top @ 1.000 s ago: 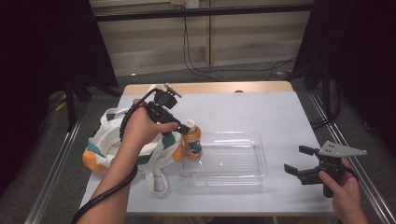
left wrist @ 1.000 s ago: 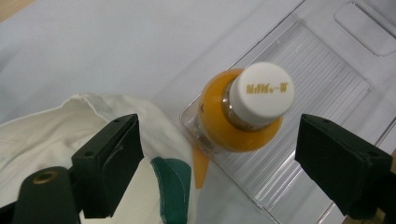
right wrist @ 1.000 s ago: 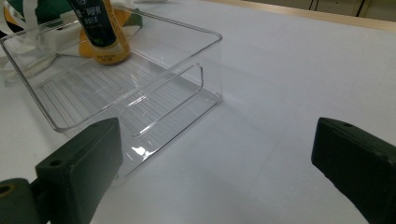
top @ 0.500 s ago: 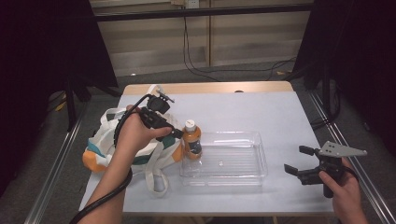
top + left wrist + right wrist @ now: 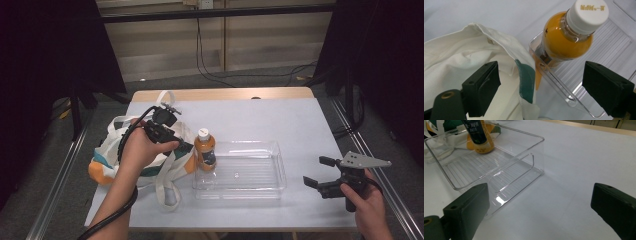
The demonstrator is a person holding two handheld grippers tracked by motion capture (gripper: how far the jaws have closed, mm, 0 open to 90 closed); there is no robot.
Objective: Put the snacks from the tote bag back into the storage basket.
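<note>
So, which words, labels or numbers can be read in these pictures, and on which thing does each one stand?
Bottle cap: one line of gold print, not Latin letters, too blurred to quote.
Bottle: the dark label carries small pale print, too small to read.
Bottle shoulder: a small dark mark, unreadable.
Bag, clear tray, table: no text.
</note>
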